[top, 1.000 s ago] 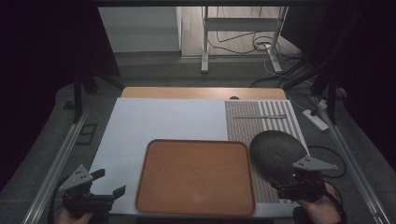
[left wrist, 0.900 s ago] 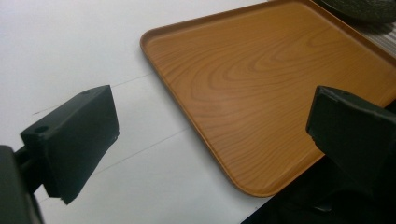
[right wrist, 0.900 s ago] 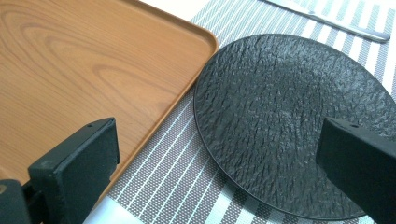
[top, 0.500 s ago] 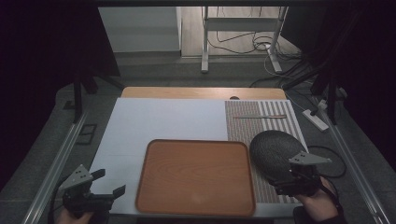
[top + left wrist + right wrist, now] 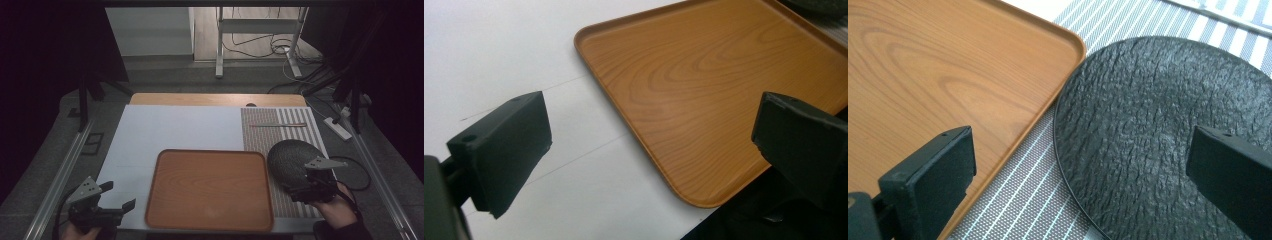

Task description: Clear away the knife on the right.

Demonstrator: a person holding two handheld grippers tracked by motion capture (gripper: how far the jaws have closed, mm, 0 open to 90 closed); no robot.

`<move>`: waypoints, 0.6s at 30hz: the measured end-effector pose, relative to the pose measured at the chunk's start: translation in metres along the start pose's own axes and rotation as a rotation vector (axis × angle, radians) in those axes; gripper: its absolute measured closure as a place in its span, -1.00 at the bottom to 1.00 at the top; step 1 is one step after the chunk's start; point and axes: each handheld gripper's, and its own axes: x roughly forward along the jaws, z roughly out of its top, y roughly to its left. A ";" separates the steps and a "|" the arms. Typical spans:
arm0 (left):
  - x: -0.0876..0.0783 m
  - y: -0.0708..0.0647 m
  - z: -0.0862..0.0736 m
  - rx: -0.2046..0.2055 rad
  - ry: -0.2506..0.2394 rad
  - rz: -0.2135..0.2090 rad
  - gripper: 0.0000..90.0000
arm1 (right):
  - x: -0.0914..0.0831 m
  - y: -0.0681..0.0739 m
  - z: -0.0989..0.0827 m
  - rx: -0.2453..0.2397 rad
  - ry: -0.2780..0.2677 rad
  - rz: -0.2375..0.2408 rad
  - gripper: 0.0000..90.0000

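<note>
On the white worktop (image 5: 175,127) in a dark room, a wooden tray (image 5: 210,187) sits beside a black plate (image 5: 290,160) on a striped mat (image 5: 280,127), with the left gripper (image 5: 117,210) and right gripper (image 5: 305,192) both released.

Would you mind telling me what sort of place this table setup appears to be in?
Probably a lab or recording workspace rather than a dining room: the table stands between metal rails, loose cables and a power strip lie on the floor, and only a wooden tray and dark plate are laid out.
</note>
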 end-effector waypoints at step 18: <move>0.000 0.000 0.000 0.002 0.001 0.001 -0.94 | 0.023 -0.010 0.018 -0.001 0.033 0.008 -1.00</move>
